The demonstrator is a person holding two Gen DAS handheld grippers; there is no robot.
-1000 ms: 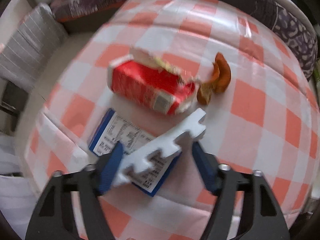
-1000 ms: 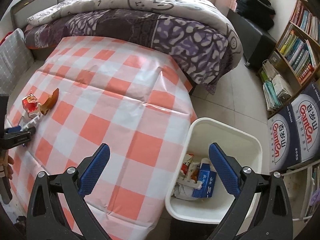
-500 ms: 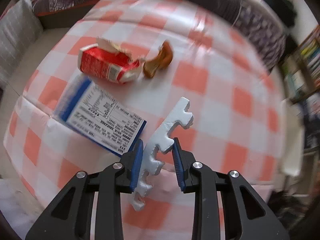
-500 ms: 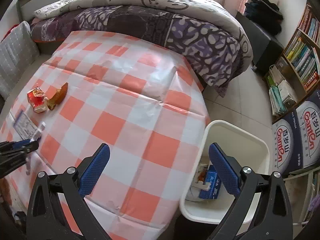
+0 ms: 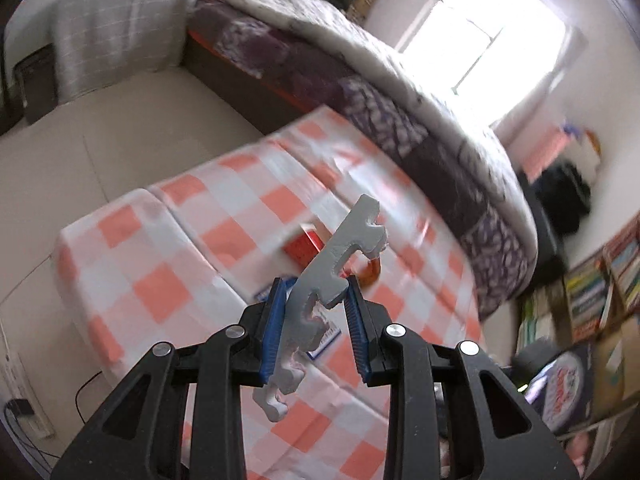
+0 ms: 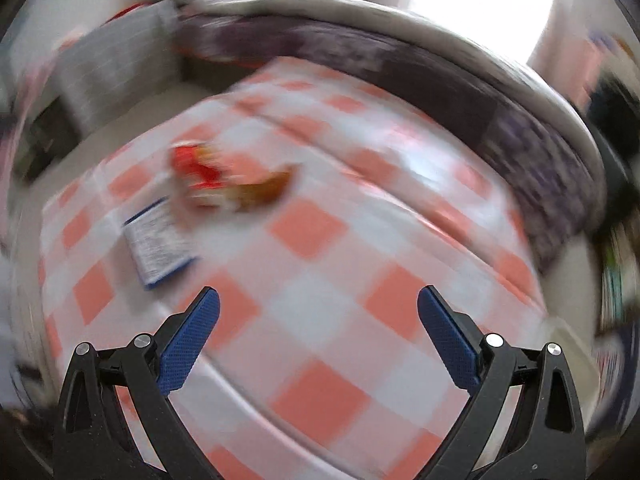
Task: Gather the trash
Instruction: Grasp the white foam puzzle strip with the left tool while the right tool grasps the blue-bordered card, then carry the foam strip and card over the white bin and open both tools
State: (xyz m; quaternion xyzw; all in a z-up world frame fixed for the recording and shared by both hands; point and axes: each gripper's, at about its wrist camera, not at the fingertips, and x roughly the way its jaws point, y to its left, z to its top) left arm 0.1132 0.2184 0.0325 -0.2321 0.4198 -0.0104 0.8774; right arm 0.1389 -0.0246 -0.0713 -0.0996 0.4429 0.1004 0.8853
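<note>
Left tool (image 5: 316, 316) pinches foam strip (image 5: 332, 276); right tool (image 6: 318, 336) gapes empty.

A white notched foam strip (image 5: 340, 264) stood tilted above the checked cloth, pinched near its middle, its toothed edge facing right. On the cloth lay a torn red carton (image 6: 194, 172) on its side, a curled brown peel (image 6: 272, 188) just beside it, and a flat blue-edged printed packet (image 6: 158, 240) nearby.
</note>
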